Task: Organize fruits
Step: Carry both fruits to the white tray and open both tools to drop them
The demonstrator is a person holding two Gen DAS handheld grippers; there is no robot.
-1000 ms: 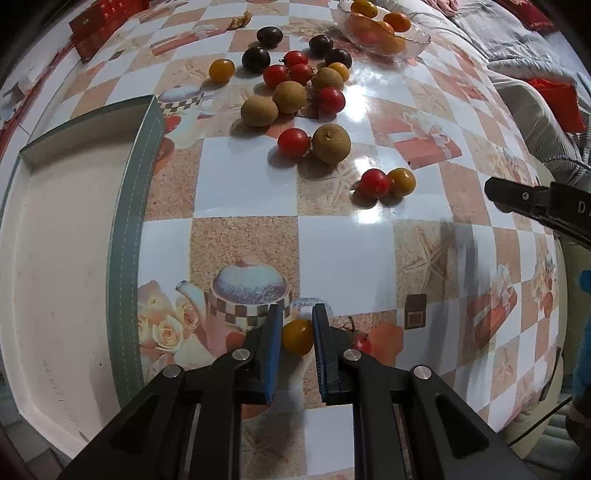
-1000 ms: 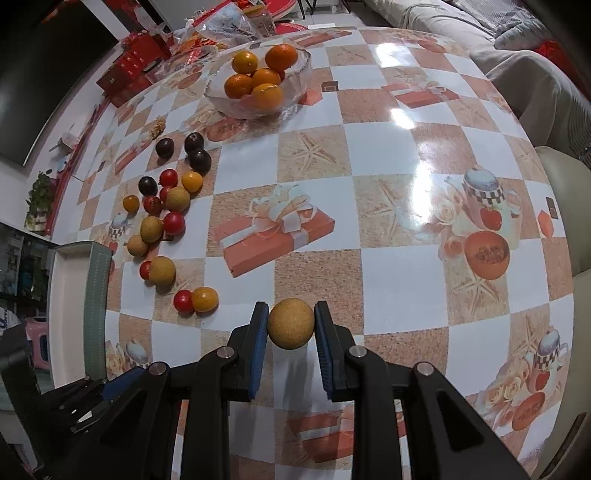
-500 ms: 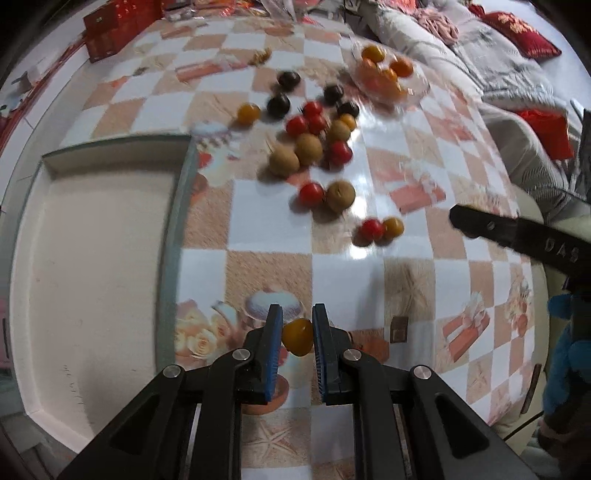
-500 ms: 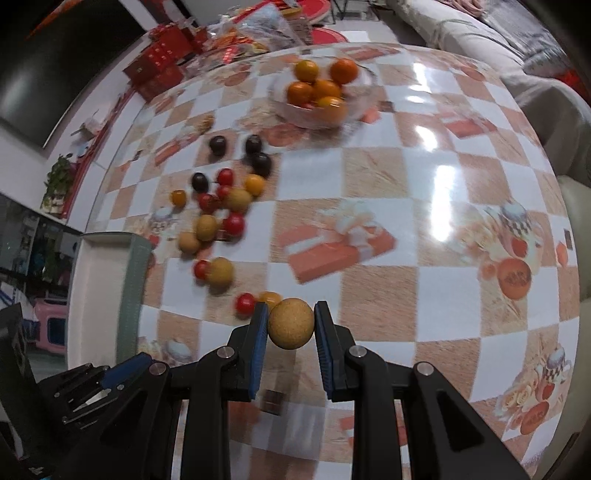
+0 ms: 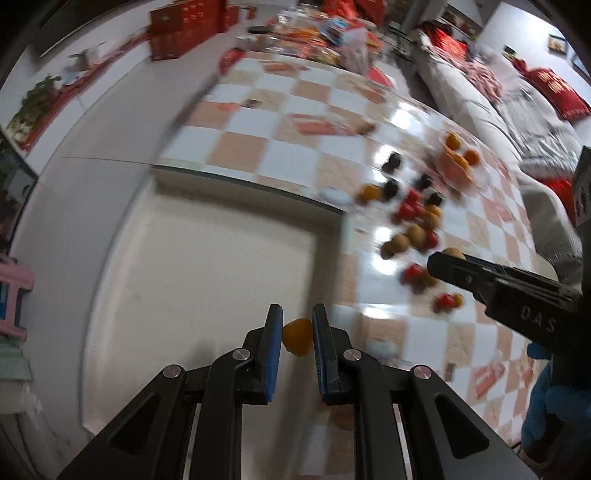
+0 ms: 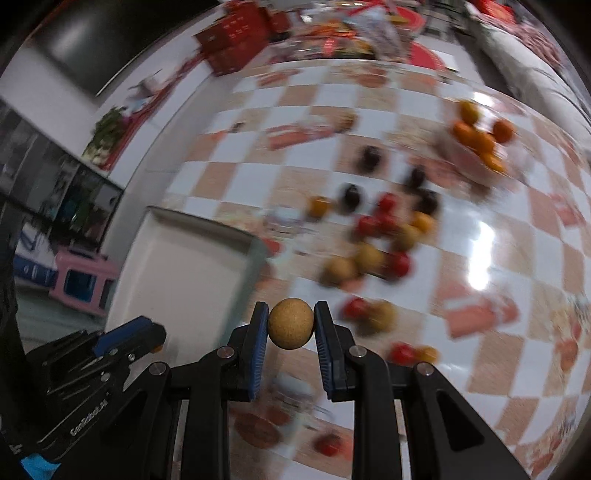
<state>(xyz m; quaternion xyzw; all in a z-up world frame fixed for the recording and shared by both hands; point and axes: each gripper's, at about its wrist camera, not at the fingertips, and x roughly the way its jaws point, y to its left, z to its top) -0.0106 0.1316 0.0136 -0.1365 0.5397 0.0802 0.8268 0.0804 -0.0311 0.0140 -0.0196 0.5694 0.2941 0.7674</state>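
Now two hand-held grippers – left point(image 5: 297, 336), right point(image 6: 291, 325) – one fruit each.

Motion blur smears the loose fruits point(image 6: 373, 236) and glass bowl point(image 5: 458, 166) beyond telling kinds.

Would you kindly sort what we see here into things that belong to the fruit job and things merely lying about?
Job:
- orange cherry tomato in left gripper
- tan round fruit in right gripper
- white tray
- loose fruit pile
- glass bowl of oranges

Lying about:
- red boxes
- sofa
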